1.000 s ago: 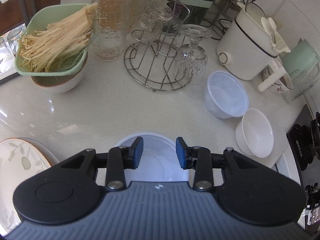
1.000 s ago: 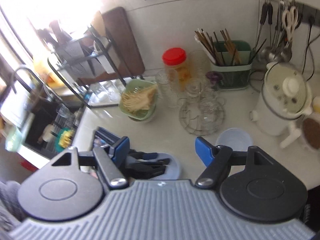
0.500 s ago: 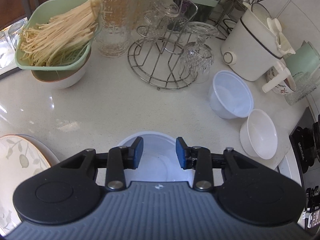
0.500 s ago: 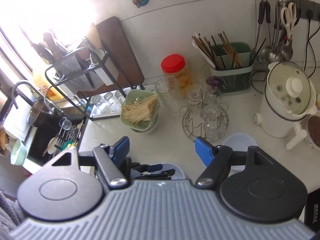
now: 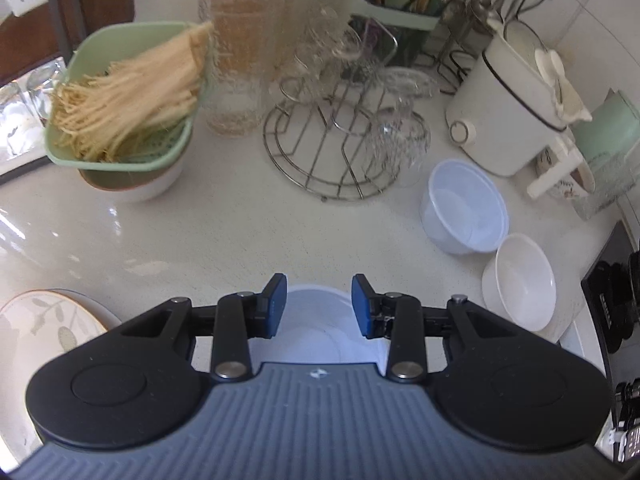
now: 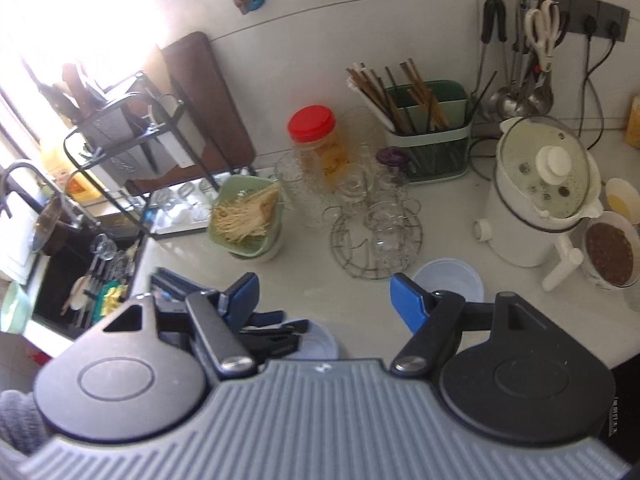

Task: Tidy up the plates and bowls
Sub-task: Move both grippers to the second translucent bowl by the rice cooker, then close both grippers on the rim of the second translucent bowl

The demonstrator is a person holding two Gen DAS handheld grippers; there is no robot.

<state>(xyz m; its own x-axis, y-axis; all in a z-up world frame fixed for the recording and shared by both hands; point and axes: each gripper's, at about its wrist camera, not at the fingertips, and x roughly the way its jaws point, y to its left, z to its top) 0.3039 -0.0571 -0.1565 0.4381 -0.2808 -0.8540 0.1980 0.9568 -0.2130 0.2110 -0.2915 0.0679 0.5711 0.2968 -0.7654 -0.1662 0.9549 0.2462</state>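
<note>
My left gripper (image 5: 319, 305) hovers over a pale plastic bowl (image 5: 316, 332) near the counter's front edge. Its blue pads stand apart with only the bowl's inside showing between them. In the right wrist view, the left gripper (image 6: 276, 322) sits low over that bowl (image 6: 322, 342). My right gripper (image 6: 324, 298) is higher up, jaws wide, nothing between them. A translucent plastic bowl (image 5: 464, 212) and a white ceramic bowl (image 5: 524, 280) sit at the right. A leaf-patterned plate (image 5: 44, 328) lies at the left edge.
A green strainer of noodles (image 5: 124, 92) rests on a bowl (image 5: 136, 184). Behind stand a red-capped jar (image 5: 238, 48), a wire rack with glasses (image 5: 340, 136), a white kettle (image 5: 508, 108) and a chopstick holder (image 6: 428, 140). The sink (image 6: 80, 280) lies left.
The right wrist view has swung slightly, shifting the counter items a little left. The left gripper stays over the pale bowl. Neither gripper's jaws have changed.
</note>
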